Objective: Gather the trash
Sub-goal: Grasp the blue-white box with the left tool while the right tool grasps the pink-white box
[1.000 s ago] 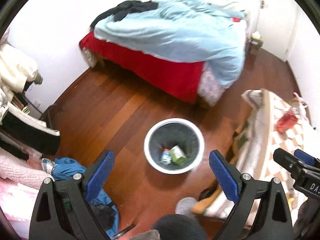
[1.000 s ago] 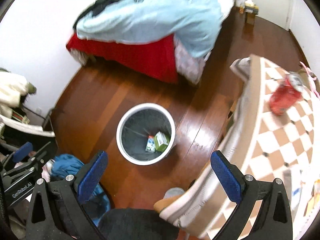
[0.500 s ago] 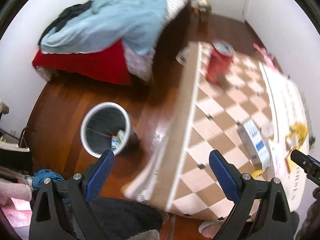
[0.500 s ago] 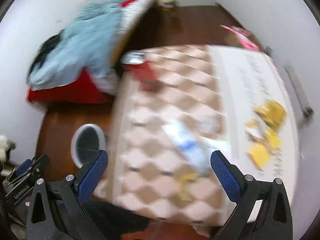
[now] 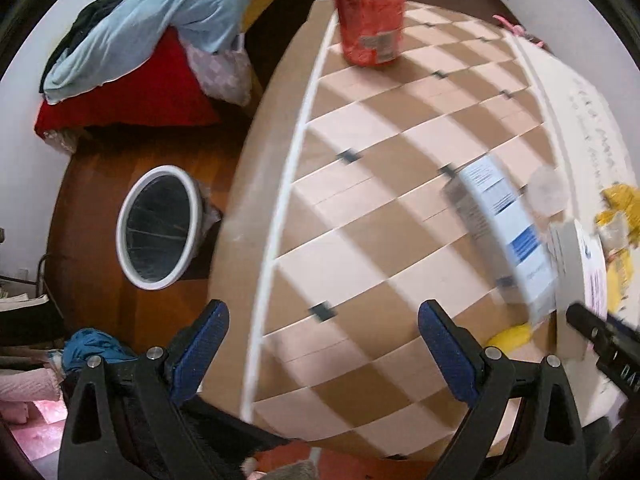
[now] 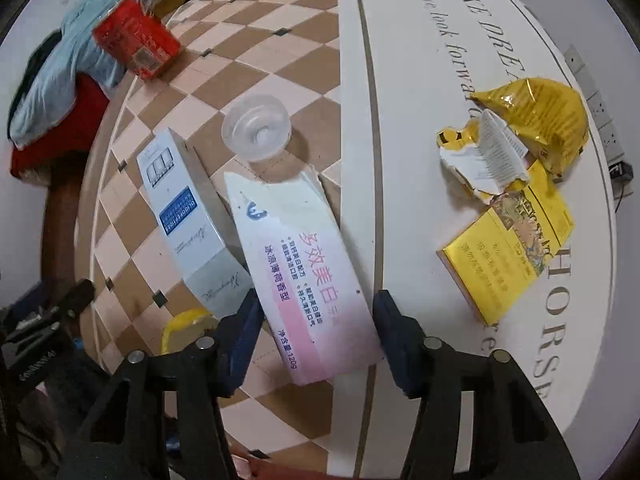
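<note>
Right gripper (image 6: 316, 330) steeply downward, closing fingers (image 6: 244, 332) astride pink-white box (image 6: 308, 276)

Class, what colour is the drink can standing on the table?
Red; the drink can shows best in the left wrist view.

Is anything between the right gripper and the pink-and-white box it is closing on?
Nothing visible. The right gripper straddles the near end of the pink-and-white box, its jaws closing with the box between them. The grey-blue box lies alongside, just outside one jaw.
</note>
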Tool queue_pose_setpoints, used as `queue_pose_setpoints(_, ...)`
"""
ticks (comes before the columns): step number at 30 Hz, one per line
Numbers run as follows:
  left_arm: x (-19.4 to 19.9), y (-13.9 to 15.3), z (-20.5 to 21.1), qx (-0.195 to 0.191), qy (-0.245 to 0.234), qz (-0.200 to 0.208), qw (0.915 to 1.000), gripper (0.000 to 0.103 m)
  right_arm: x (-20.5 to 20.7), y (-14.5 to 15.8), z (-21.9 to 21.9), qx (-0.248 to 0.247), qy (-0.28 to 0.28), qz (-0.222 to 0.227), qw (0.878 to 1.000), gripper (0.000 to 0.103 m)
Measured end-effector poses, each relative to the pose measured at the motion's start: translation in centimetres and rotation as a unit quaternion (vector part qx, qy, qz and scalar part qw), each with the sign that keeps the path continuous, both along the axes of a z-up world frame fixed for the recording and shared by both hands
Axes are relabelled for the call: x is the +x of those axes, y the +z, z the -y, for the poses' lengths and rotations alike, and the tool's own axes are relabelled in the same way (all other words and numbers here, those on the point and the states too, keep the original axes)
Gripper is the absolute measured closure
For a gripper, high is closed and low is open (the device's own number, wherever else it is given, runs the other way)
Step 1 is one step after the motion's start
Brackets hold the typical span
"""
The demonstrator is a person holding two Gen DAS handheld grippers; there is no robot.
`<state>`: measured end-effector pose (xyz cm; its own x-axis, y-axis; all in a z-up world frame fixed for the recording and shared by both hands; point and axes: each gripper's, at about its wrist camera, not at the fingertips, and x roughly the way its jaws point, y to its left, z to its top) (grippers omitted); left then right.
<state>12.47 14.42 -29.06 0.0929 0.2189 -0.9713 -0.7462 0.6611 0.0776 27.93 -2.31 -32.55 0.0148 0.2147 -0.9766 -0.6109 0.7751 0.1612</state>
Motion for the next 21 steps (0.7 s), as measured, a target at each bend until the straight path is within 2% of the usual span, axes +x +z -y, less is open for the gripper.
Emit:
queue_pose_setpoints(5, 4.5, 0.6, 0.8, -0.069, 0.001, 0.044, 0.9966, 0.007, 1.1, 2.2, 3.9, 0.011, -0.068, 0.023, 0.997, 0.045)
queue_pose_setpoints(10, 8.9, -1.8, 1.1, -0.134, 0.002, 0.042, 0.9901, 0.009, 2.7, 1.9, 5.9, -0.003, -0.11, 0.02, 0.994, 0.046)
queue_pose_setpoints(11, 9.5, -2.4, 1.0, -0.14, 0.007, 0.039, 0.9894, 0.012, 2.9, 1.7, 6.1, -0.01, -0.112, 0.019, 0.994, 0.046)
queue_pose_setpoints(12, 9.9, -2.8, 1.0, -0.143, 0.009, 0.037, 0.989, 0.024, 3.1, 1.3, 5.9, -0.014, -0.115, 0.019, 0.993, 0.046)
queue_pose_setpoints(13, 10.3, -3.3, 1.0, -0.146, 0.011, 0.031, 0.9888, 0.038, 3.3, 1.1, 5.8, -0.016, -0.115, 0.018, 0.993, 0.046)
queue_pose_setpoints(15, 10.6, -3.8, 1.1, -0.147, 0.01, 0.027, 0.9888, 0.053, 3.5, 0.7, 5.5, -0.022, -0.112, 0.022, 0.993, 0.046)
queue_pose_setpoints(18, 10.6, -3.3, 1.7, -0.127, -0.013, 0.028, 0.9914, 0.058, 3.6, 0.4, 4.1, -0.041, -0.098, 0.037, 0.994, 0.045)
queue_pose_setpoints(21, 10.5, -1.9, 2.5, -0.074, -0.066, 0.023, 0.9948, 0.059, 3.7, 0.4, 3.4, -0.046, -0.088, 0.042, 0.994, 0.047)
